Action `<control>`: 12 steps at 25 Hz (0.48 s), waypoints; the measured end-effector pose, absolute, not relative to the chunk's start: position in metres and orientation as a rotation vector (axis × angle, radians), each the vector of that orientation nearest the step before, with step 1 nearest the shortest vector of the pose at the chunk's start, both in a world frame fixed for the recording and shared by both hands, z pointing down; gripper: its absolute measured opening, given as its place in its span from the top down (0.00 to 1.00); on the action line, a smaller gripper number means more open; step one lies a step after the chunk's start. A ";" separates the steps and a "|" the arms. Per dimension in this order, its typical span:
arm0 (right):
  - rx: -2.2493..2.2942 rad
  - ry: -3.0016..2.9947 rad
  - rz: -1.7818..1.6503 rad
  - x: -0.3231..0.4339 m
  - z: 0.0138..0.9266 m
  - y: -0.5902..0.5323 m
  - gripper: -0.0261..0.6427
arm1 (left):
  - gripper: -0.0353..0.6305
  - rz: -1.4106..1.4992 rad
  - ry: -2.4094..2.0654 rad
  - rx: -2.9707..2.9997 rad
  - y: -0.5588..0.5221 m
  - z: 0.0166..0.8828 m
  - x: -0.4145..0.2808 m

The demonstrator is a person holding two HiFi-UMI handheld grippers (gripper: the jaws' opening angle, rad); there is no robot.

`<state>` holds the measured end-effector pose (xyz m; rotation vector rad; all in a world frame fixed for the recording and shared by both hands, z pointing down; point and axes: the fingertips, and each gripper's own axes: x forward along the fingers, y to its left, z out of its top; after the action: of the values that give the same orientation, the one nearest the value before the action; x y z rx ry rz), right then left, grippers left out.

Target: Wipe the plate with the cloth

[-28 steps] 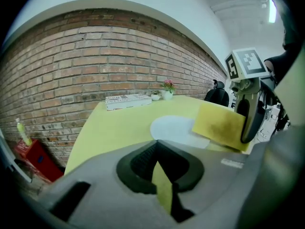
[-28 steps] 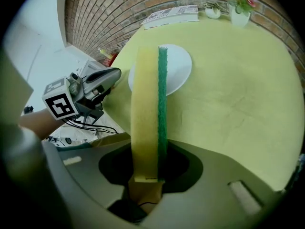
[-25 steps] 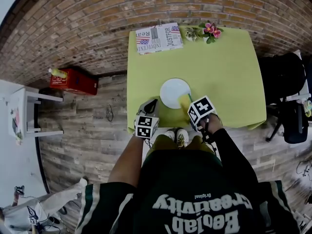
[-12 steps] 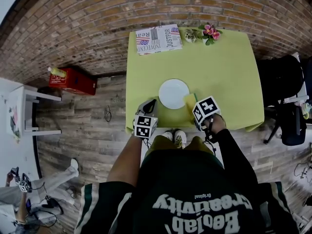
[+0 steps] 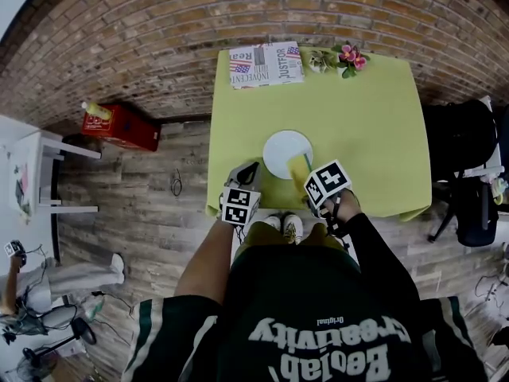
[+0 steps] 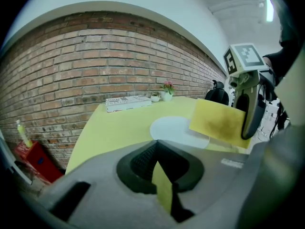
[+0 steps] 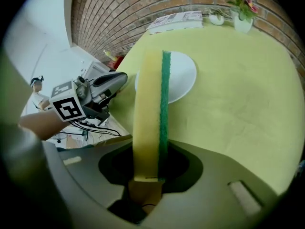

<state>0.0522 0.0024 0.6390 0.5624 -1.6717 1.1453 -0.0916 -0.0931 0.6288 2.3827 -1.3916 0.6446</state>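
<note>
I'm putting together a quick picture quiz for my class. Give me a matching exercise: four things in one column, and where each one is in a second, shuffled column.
Things:
1. plate
2. newspaper
3. red box
4. sponge

Places:
A. on the floor, to the left of the table
B. clamped in the right tool
C. at the table's far edge
D. on the table, towards the person's side

Pairs: 1-D, 2-C, 3-A, 4-B
</note>
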 end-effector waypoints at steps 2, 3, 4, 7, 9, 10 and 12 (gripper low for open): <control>0.553 -1.695 1.124 0.041 0.638 0.003 0.75 | 0.94 0.647 -1.394 2.386 -0.093 0.629 -0.092; 0.546 -1.707 1.116 0.035 0.638 0.003 0.75 | 0.94 0.645 -1.396 2.386 -0.093 0.629 -0.092; 0.539 -1.720 1.107 0.029 0.638 0.003 0.75 | 0.94 0.644 -1.398 2.386 -0.093 0.629 -0.092; 0.527 -1.767 1.098 0.012 0.635 0.001 0.75 | 0.94 0.641 -1.400 2.382 -0.093 0.629 -0.091; 0.531 -1.797 1.121 0.003 0.631 -0.003 0.75 | 0.94 0.643 -1.404 2.379 -0.094 0.629 -0.091; 0.537 -1.808 1.132 -0.001 0.629 -0.007 0.75 | 0.94 0.646 -1.404 2.380 -0.094 0.629 -0.091; 0.549 -1.821 1.146 -0.008 0.628 -0.014 0.75 | 0.94 0.652 -1.400 2.383 -0.094 0.629 -0.091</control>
<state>-0.0076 -0.0138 0.6276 0.5494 -1.8209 1.1463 -0.0914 -0.0938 0.6289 2.3830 -1.3999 0.6517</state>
